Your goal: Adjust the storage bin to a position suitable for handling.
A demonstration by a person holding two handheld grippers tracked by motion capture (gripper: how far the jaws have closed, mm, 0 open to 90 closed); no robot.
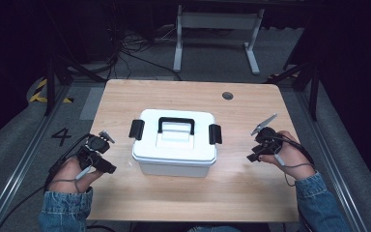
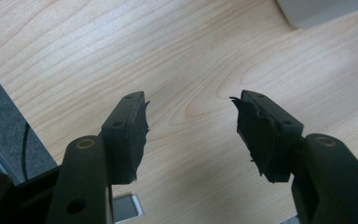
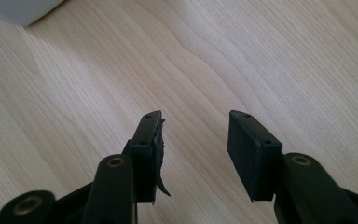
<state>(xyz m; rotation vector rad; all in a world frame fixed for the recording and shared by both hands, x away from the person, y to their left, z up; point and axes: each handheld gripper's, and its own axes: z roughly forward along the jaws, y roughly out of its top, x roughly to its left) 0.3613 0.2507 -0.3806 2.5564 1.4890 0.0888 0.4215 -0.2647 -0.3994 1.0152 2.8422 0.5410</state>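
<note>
White storage box (image 1: pixel 175 143) w/ black handle (image 1: pixel 176 124) on lid, sits mid-table (image 1: pixel 251 188), upright, lid on. Long axis runs left-right across table; black latches (image 1: pixel 136 129) at both short ends, handle flat along same axis. Left gripper (image 1: pixel 110 168) near box's left end, apart from it, jaws spread wide, nothing between, over bare wood; box corner (image 2: pixel 321 10) at top of left gripper view. Right gripper (image 1: pixel 250 156) off box's right end, apart, jaws spread, holding nothing.
</note>
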